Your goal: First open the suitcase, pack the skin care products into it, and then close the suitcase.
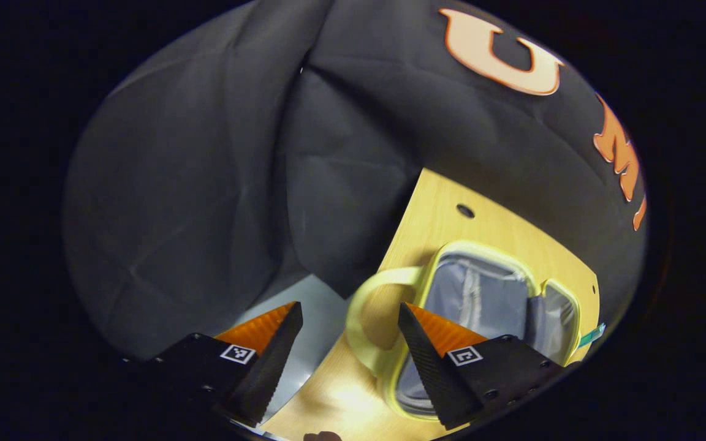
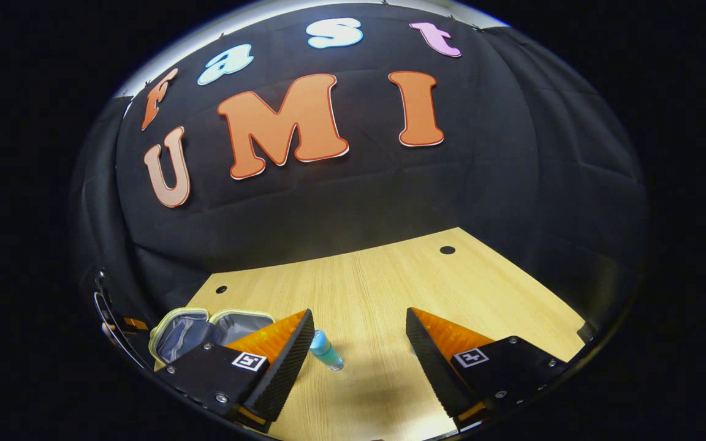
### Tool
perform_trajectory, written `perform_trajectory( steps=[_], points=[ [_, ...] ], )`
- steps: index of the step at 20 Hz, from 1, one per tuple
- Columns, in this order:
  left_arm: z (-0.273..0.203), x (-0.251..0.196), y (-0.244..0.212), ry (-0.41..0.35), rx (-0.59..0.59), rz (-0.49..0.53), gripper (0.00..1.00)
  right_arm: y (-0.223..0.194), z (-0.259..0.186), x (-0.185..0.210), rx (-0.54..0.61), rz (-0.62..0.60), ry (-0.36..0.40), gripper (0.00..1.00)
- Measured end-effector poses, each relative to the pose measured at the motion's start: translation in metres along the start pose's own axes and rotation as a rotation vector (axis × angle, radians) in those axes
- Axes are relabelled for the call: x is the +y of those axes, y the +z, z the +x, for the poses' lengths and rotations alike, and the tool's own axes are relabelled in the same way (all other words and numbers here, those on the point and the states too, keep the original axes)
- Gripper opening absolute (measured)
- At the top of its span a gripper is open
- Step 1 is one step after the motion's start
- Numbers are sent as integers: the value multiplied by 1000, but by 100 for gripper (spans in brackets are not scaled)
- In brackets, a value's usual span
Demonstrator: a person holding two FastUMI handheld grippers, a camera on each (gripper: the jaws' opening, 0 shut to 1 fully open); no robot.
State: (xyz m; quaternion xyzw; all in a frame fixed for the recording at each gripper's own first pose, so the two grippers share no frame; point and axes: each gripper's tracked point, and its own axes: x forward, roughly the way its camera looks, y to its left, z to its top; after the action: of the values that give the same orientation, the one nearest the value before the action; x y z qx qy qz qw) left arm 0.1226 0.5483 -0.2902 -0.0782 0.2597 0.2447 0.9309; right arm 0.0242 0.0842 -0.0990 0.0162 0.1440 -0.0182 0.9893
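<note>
We see the suitcase (image 1: 494, 294): pale yellow shell and handle, grey lining. Table (image 2: 390, 288): light wood grain with dark round holes. Bottle (image 2: 326, 350): translucent light blue. Booth wall cloth (image 2: 512, 184): black.

A: What blocks the light wooden table (image 2: 390, 288)?

B: The open yellow-rimmed, grey-lined suitcase (image 2: 206, 331) at its left edge, with a small blue bottle (image 2: 325, 350) lying just right of it.

A: Beyond the bottle?

B: Bare wood rightward and back to the wall.

A light wooden tabletop (image 2: 390, 288) spreads under the black cloth wall (image 2: 353, 202), with small round holes (image 2: 447, 250) near its far corners at about eleven and one o'clock. Past the table's edge at seven o'clock in the left gripper view lies a pale patch, perhaps the floor (image 1: 319, 318).
</note>
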Motion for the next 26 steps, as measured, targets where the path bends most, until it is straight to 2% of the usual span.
perform_trajectory(
  steps=[4,6,8,10,12,15,18,22,26],
  points=[
    [-71,-78,60,-22,-195,116,97,5,9,-15,19,-34,19,95],
    [-113,-148,81,-95,-341,114,97,4,13,-20,41,-40,40,95],
    [-157,-231,85,-212,-446,115,97,4,16,-26,62,-42,60,95],
    [-183,-309,62,-325,-449,133,96,6,18,-35,71,-58,72,95],
    [-191,-381,35,-395,-431,146,97,8,23,-45,74,-85,76,95],
    [-189,-460,4,-425,-467,221,97,6,34,-63,72,-129,67,95],
    [-175,-525,-47,-474,-417,280,97,-7,42,-73,90,-119,79,95],
    [-161,-582,-110,-516,-335,352,97,-22,49,-87,115,-136,99,95],
    [-131,-602,-148,-488,-257,386,97,-31,57,-104,125,-132,104,95]
  ],
)
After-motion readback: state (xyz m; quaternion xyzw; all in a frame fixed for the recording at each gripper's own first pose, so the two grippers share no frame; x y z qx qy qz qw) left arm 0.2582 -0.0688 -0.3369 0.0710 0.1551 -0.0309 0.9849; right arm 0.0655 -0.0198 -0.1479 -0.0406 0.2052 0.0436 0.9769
